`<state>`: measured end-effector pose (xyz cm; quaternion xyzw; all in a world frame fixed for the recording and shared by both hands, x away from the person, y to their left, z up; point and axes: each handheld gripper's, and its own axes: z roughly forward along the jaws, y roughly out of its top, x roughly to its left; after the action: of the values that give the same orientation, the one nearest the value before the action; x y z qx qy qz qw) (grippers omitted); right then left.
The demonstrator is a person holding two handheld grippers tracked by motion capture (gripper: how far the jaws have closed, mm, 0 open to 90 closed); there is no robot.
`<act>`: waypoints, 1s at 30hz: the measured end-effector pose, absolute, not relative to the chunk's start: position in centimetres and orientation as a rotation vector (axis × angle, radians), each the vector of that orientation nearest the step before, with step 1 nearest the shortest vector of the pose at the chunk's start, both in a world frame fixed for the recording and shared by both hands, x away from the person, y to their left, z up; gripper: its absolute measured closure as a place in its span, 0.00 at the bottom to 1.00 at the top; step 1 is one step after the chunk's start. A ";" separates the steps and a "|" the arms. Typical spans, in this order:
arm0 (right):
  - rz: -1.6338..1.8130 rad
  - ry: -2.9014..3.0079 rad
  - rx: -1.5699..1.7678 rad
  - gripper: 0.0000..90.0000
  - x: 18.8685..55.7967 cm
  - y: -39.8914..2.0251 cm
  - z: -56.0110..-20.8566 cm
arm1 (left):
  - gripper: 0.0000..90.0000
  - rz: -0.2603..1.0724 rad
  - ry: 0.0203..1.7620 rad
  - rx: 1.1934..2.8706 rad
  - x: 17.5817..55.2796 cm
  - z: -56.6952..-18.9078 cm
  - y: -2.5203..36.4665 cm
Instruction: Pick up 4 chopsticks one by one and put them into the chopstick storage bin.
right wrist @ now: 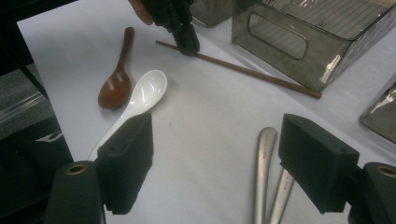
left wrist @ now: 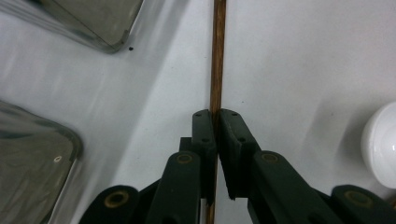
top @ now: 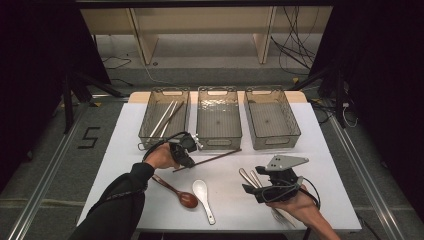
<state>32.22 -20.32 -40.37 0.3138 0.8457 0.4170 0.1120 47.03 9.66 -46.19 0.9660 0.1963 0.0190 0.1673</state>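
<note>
Brown wooden chopstick point(left wrist: 217, 56): lies flat on the white table point(top: 325, 165), just in front of the middle clear grey plastic bin point(top: 218, 118), one end pinched.
Left hand-held gripper point(left wrist: 217, 122): pads pressed onto the chopstick near its end.
Right hand-held gripper point(right wrist: 215, 158): jaws spread wide, nothing between them, above two metal utensil handles point(right wrist: 264, 163).
Spoons: dark brown wooden spoon point(top: 176, 191) and white ceramic spoon point(top: 204, 198) side by side, near the table's front edge.
Left bin point(top: 165, 117): holds pale chopsticks point(top: 164, 117).
</note>
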 end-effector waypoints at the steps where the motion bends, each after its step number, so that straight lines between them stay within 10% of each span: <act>1: 1.223 2.484 0.922 0.30 32.2 -20.3 -40.4 | 0.94 0.062 0.554 2.747 47.0 -46.2 9.6; 30: 1.219 2.489 0.927 0.31 32.2 -20.3 -40.4 | 0.95 0.050 0.515 2.697 45.5 -43.3 9.5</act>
<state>32.23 -20.30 -40.44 0.3153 0.8466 0.4147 0.1095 45.51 9.55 -43.29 0.9630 0.1840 0.0179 0.1963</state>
